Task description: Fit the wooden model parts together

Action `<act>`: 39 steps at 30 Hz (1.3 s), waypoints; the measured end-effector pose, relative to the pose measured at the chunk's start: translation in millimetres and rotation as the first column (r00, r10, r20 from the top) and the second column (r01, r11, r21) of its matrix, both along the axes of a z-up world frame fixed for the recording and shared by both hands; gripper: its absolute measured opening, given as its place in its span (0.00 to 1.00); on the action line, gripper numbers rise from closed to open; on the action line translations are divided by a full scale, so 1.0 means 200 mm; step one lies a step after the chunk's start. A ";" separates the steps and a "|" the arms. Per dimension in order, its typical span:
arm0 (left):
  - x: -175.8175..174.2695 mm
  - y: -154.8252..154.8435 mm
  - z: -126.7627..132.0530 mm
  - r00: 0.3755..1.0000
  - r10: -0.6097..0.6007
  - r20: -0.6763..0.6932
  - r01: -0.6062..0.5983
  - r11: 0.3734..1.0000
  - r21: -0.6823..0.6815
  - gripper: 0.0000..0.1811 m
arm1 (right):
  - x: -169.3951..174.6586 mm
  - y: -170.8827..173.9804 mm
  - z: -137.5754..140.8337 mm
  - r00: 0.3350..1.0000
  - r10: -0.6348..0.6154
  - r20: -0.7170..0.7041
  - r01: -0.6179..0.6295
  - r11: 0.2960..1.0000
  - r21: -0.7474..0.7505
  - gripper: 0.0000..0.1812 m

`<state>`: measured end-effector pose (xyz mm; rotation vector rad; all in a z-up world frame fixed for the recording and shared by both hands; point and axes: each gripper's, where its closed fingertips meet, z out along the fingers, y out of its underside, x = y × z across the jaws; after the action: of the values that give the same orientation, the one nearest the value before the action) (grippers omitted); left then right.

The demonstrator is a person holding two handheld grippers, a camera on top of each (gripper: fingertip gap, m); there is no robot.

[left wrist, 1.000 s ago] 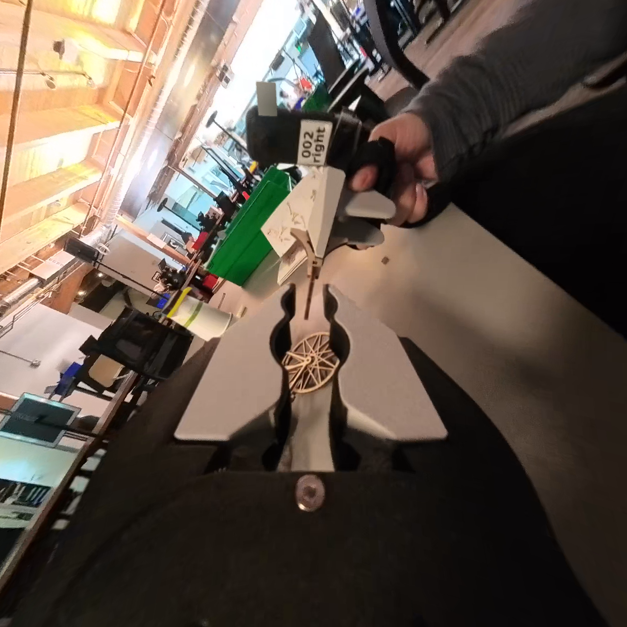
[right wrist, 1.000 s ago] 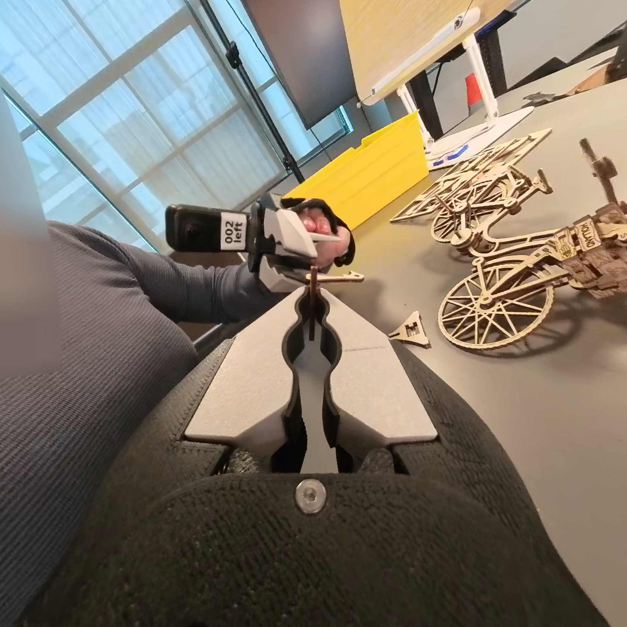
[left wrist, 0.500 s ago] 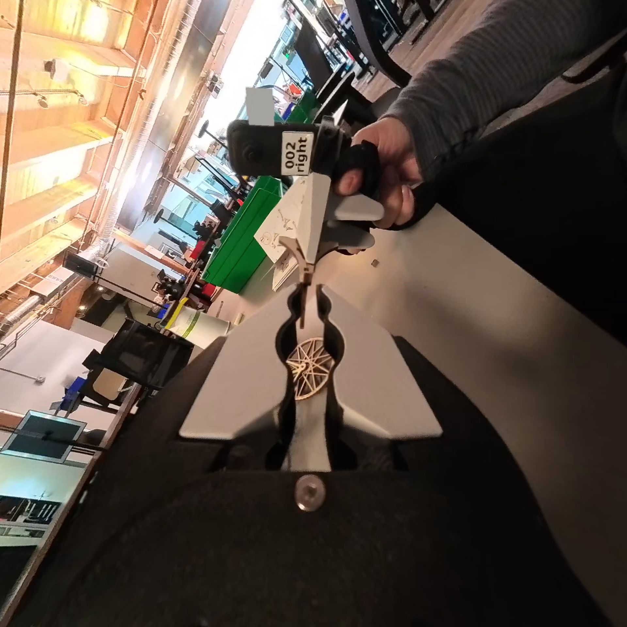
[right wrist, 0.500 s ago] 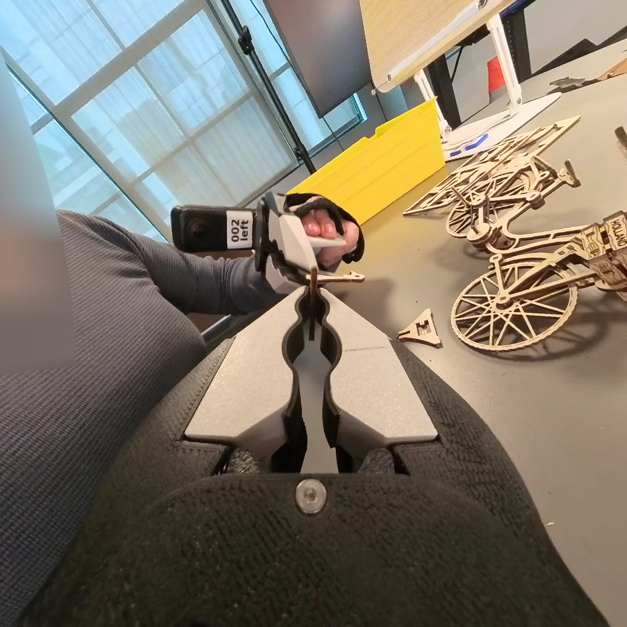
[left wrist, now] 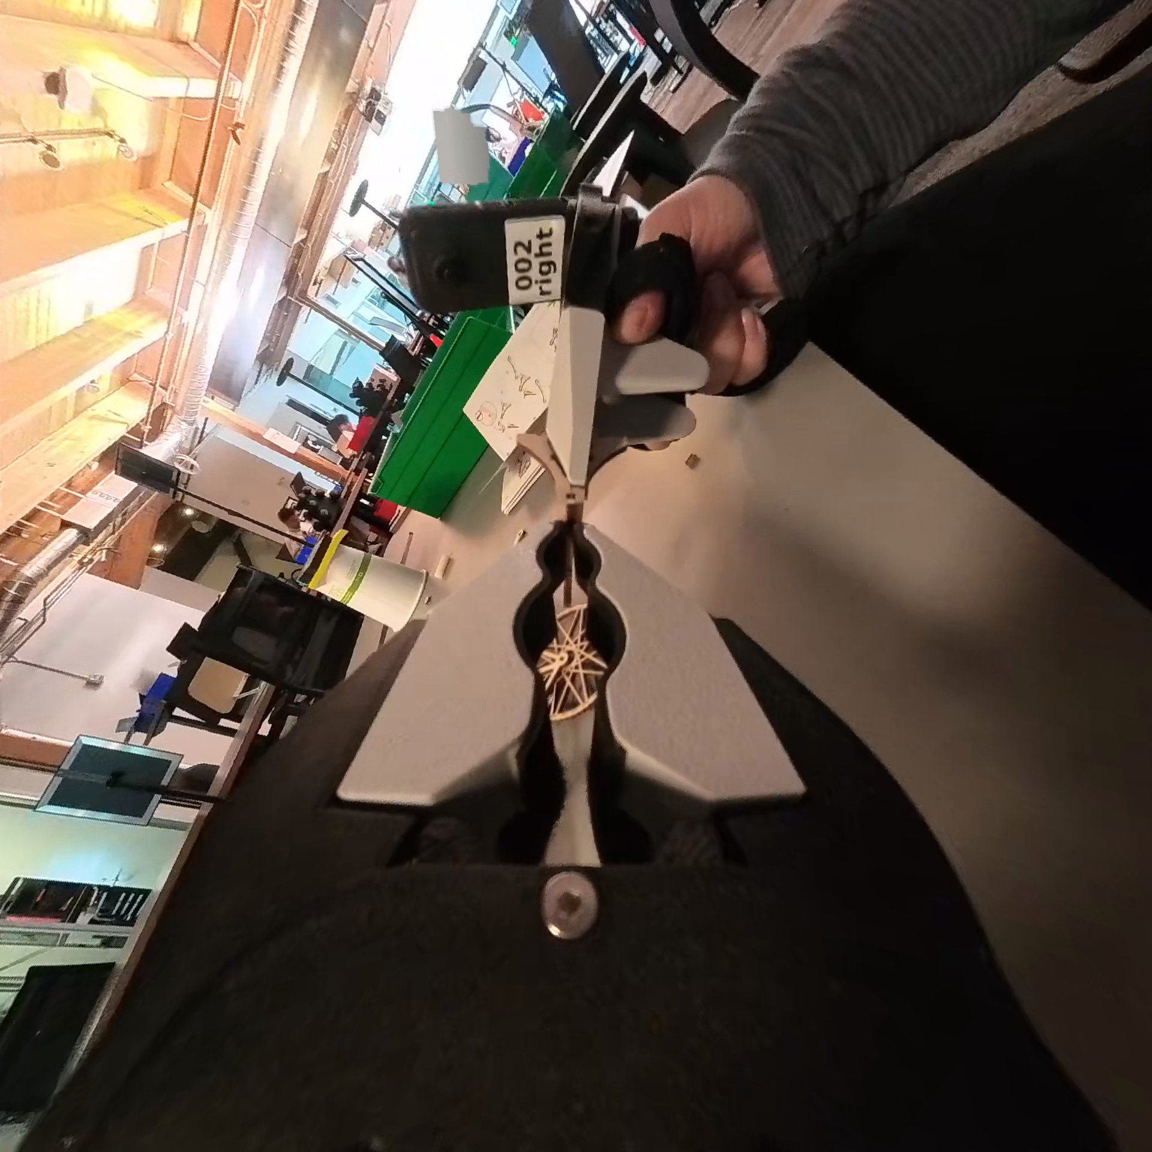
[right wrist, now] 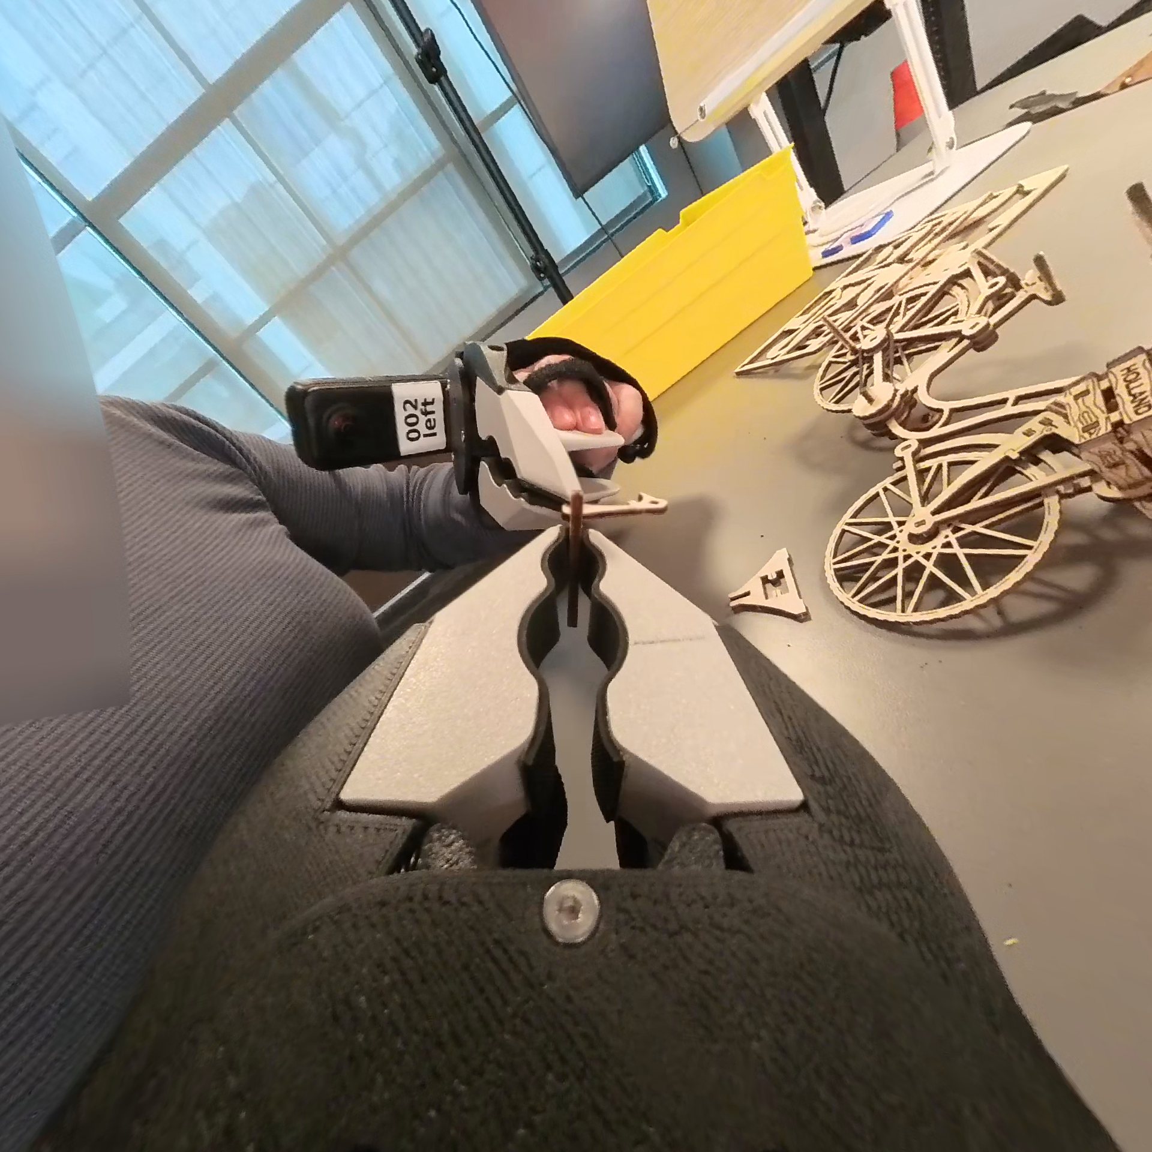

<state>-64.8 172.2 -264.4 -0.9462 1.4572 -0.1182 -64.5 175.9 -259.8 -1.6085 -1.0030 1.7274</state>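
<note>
Wooden wheel (left wrist: 570, 670) pinched in your left hand-held gripper (left wrist: 570, 530); thin wooden strip (right wrist: 573, 561) clamped in right hand-held gripper (right wrist: 573, 530), both above table (right wrist: 935, 717), tips meeting. Slight tilt risks jammed joint; hard push may snap thin wood.

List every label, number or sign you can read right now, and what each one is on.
I don't transcribe writing; this is where it stands.
Right camera sticker, white, above the right gripper: printed, legible.
Left camera sticker, white, above the left gripper: printed, legible.
Bike model: lettering engraved on the frame, legible.
White sheet: marks too small.
White cylinder: label blurred.
</note>
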 end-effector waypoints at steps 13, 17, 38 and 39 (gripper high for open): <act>0.00 0.02 0.02 0.999 -0.027 0.047 0.030 0.997 -0.071 0.00 | -0.01 0.01 0.01 1.000 0.002 -0.011 -0.002 1.000 -0.012 0.00; -0.02 0.05 0.01 1.000 0.020 0.012 -0.020 0.999 0.036 0.12 | 0.00 0.00 0.02 0.999 0.013 -0.033 -0.013 1.000 -0.013 0.00; 0.00 0.06 -0.05 0.987 0.097 -0.126 -0.075 0.984 0.164 0.00 | -0.03 -0.08 0.00 0.997 0.081 0.010 -0.082 0.996 0.040 0.00; 0.00 0.07 -0.05 0.985 0.110 -0.136 -0.085 0.981 0.174 0.00 | -0.04 -0.07 0.00 0.997 0.078 0.015 -0.079 0.996 0.042 0.00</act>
<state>-65.1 185.5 -274.6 -0.9011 1.5247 0.1469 -71.6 161.0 -260.4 -1.5751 -1.1154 1.7375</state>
